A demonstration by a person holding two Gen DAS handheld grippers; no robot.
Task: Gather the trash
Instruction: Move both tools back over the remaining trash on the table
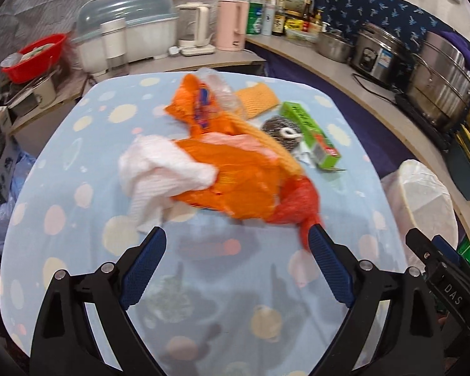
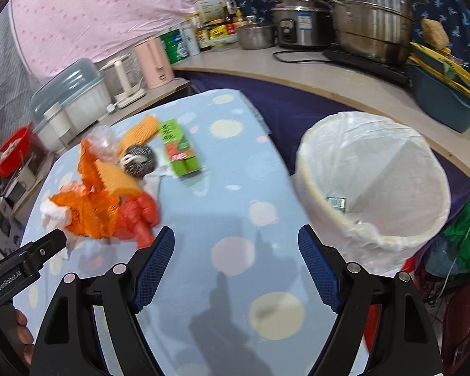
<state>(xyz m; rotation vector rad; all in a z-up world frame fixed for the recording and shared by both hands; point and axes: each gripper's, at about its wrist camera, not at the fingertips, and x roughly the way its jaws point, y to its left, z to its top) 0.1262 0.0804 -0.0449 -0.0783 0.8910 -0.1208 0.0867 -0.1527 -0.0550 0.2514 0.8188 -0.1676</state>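
Note:
A heap of trash lies on the blue dotted tablecloth (image 1: 78, 219): orange plastic bag (image 1: 235, 172), crumpled white paper (image 1: 159, 169), red net bag (image 1: 294, 206), steel scourer (image 1: 279, 131), green box (image 1: 310, 131) and orange sponge (image 1: 257, 97). My left gripper (image 1: 238, 235) hovers open just short of the heap, its right finger beside the red net. My right gripper (image 2: 235, 235) is open over bare cloth, between the heap (image 2: 103, 200) and a white-lined bin (image 2: 373, 175) past the table's right edge. The bin holds a small wrapper.
Counters ring the table: steel pots (image 2: 369, 15) and a rice cooker (image 2: 300, 22) at the right, bottles, a pink kettle (image 1: 232, 25), a dish box (image 1: 125, 34) and a red basin (image 1: 37, 56) at the back. Boxes stand on the floor at left.

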